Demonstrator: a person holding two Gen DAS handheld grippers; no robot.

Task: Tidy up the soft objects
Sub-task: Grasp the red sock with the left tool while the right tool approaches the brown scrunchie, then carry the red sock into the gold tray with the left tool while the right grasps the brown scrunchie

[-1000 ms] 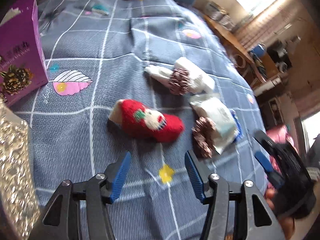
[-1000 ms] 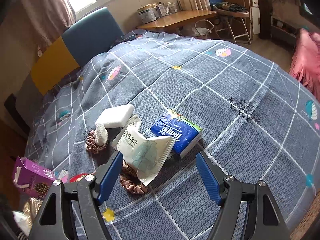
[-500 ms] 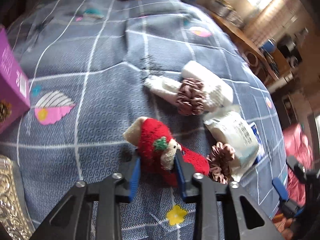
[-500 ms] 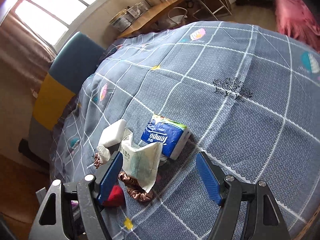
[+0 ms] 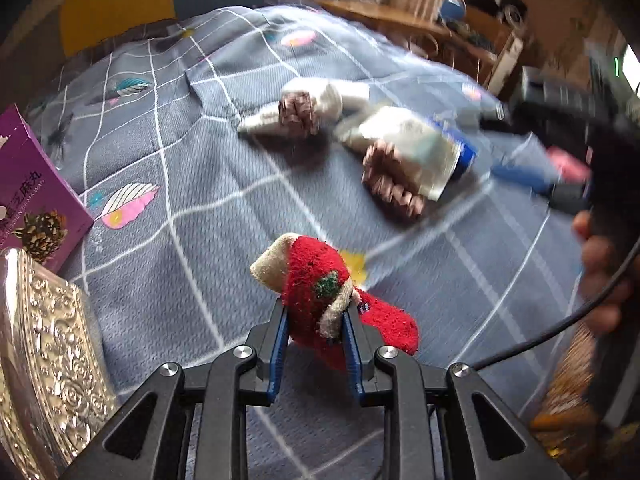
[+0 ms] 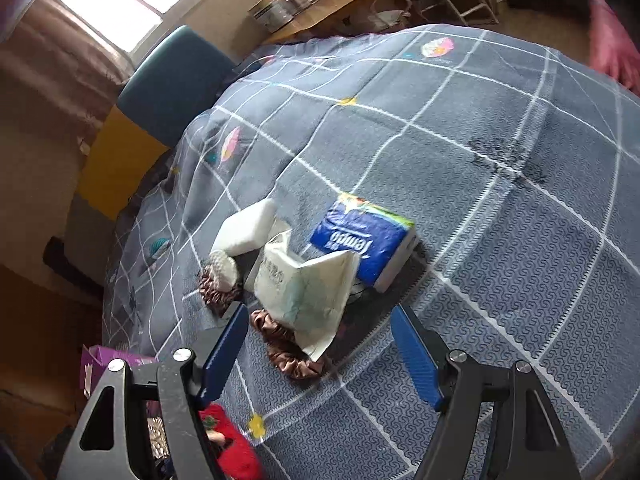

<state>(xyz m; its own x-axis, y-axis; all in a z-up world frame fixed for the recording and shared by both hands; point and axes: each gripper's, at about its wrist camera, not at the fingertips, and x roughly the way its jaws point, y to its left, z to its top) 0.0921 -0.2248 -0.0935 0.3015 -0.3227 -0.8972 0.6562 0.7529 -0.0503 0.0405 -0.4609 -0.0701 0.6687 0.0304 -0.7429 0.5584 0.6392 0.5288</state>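
The left gripper [image 5: 314,330] is squeezed narrow on one red sock [image 5: 320,300], with a blue pad pressing each side (the sock has a cream toe and a small green patch). The sock is off the blanket [image 5: 180,184], held just above a yellow star on it. To the left sit one shiny silver box [image 5: 44,364] and, behind it, one purple box [image 5: 32,196], both at the near left edge of the bed.

The right gripper [image 6: 320,354] is wide, and its jaws are closing a little, with nothing pressed between them. Just past its tips lies one brown scrunchie [image 6: 286,348], partly under one white wipes pack [image 6: 304,284]. A second brown scrunchie [image 6: 218,288] sits a bit further left, around a rolled white sock [image 6: 222,268]. Behind that is one white block [image 6: 248,226], and one blue tissue pack [image 6: 362,240] touches the wipes pack on the right.

So that makes two scrunchies, two socks, two packs, one block and two boxes, and they all crowd the near left part of the bed.

The far and right parts of the blanket are bare grey squares, with lots of room to move. Past the far edge stand a blue and yellow headboard [image 6: 160,92] and a wooden desk [image 6: 344,0]. A hand [image 5: 600,264] shows at the right rim of the left view
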